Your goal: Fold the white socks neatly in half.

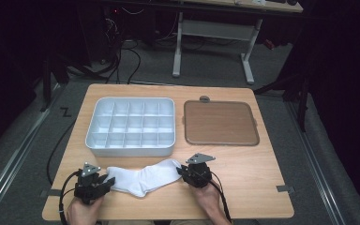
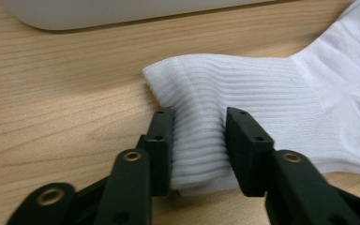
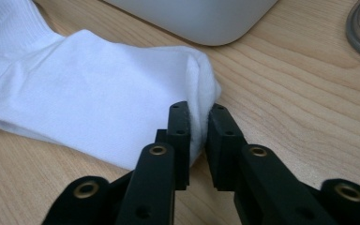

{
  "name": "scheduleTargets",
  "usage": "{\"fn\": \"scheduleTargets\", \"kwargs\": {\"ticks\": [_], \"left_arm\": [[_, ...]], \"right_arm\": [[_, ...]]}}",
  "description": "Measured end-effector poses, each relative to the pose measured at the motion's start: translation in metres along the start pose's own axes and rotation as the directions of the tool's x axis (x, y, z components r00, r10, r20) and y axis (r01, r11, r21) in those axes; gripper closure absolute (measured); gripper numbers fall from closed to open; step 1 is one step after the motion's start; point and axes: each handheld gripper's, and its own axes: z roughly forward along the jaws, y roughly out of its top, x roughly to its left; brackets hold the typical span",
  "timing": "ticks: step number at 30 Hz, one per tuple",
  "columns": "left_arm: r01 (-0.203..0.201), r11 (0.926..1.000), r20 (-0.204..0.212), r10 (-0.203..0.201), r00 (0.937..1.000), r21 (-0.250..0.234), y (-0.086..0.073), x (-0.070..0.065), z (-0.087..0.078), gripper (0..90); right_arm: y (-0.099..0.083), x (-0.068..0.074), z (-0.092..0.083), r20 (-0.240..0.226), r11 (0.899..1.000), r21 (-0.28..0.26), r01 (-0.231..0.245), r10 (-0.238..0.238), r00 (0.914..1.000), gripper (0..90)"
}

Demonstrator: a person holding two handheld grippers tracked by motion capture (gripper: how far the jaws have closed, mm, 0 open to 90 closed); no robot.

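Beyond both grippers, a white compartment tray (image 1: 130,125) sits on the wooden desk (image 1: 243,178), and a brown lid (image 1: 220,123) with a grey rim lies just beside the tray, ahead of the right gripper. Nothing stands between the grippers and the white sock (image 1: 143,177), which lies flat on the desk between them, near the tray's front wall but apart from it. The left gripper (image 2: 199,140) has its fingers (image 2: 161,140) partly closed, pinching the ribbed cuff so the fabric bunches between the pads. The right gripper (image 3: 198,136) has its fingers (image 3: 180,136) drawn almost together, clamped on the sock's toe end, with a thin fold of cloth between them.
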Motion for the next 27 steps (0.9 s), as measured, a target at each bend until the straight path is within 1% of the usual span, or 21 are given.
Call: {"fn": "scheduleTargets", "kwargs": {"ticks": [4, 10, 12, 17, 22, 24, 27], "left_arm": [[-0.005, 1.0, 0.02, 0.005, 0.9998, 0.008, -0.001, 0.0, 0.0, 73.2], [0.003, 0.9998, 0.05, -0.004, 0.9987, 0.02, -0.001, -0.003, 0.0, 76.6], [-0.006, 0.9997, 0.059, 0.005, 0.9982, 0.023, -0.002, -0.005, 0.001, 77.0], [-0.011, 0.9994, 0.085, 0.008, 0.9964, 0.032, -0.003, -0.012, 0.005, 77.4], [-0.022, 0.9989, 0.113, 0.017, 0.9935, 0.042, -0.004, -0.022, 0.009, 77.7], [-0.028, 0.9985, 0.124, 0.022, 0.992, 0.047, -0.005, -0.027, 0.012, 77.7], [-0.03, 0.9984, 0.134, 0.023, 0.9907, 0.048, -0.006, -0.031, 0.015, 77.7]], "right_arm": [[-0.001, 0.001, -0.001, 0.003, 1.0, 0.0, 0.007, -0.007, 1.0, 84.8], [-0.003, -0.001, -0.008, 0.003, 1.0, -0.008, 0.003, -0.003, 1.0, 85.6], [-0.004, -0.002, -0.011, 0.004, 1.0, -0.009, -0.001, 0.001, 1.0, 85.6], [-0.007, -0.006, -0.018, 0.012, 1.0, -0.018, -0.006, 0.006, 0.9999, 85.7], [-0.014, -0.013, -0.029, 0.03, 1.0, -0.024, -0.013, 0.014, 0.9994, 85.6], [-0.018, -0.015, -0.034, 0.038, 0.999, -0.025, -0.026, 0.027, 0.9989, 85.6], [-0.022, -0.019, -0.038, 0.048, 0.999, -0.024, -0.035, 0.036, 0.9982, 85.6]]}}
